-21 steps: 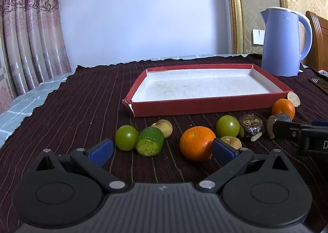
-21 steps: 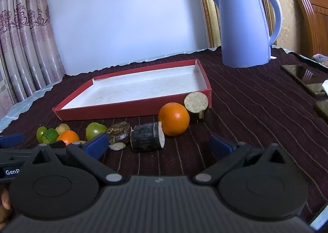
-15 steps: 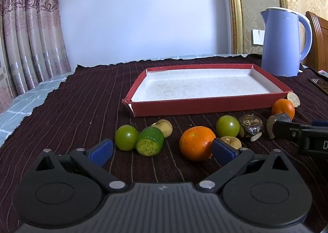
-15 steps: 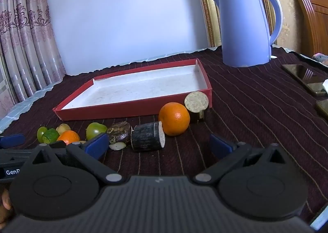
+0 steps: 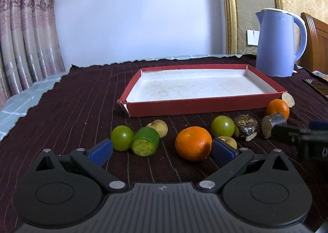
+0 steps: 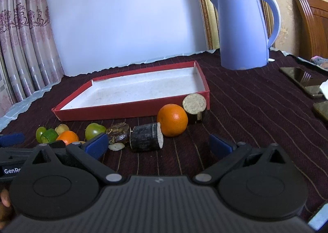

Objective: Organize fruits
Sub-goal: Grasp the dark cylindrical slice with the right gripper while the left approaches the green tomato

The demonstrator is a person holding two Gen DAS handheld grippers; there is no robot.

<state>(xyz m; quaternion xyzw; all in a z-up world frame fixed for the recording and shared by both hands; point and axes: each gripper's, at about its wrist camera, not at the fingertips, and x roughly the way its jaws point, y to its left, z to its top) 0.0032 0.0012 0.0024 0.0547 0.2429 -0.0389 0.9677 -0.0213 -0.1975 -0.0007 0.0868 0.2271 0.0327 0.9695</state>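
A red tray [image 5: 205, 108] with a white floor stands on the dark cloth, also in the right wrist view [image 6: 131, 110]. In front of it lie a row of fruits: a green fruit [image 5: 122, 138], a cut green piece [image 5: 146, 144], an orange [image 5: 193, 143], a second green fruit [image 5: 222, 126], a dark brown fruit [image 5: 246, 126] and a far orange [image 5: 278, 108]. My left gripper [image 5: 162, 152] is open, low over the cloth just before the near orange. My right gripper [image 6: 158, 147] is open, just before a dark cut cane piece [image 6: 146, 140] and an orange [image 6: 172, 120].
A blue kettle [image 6: 245, 30] stands behind the tray at the right. Phones [image 6: 301, 79] lie on the cloth at the far right. A second cane piece [image 6: 194, 106] leans at the tray's near right corner. Curtains hang at the left.
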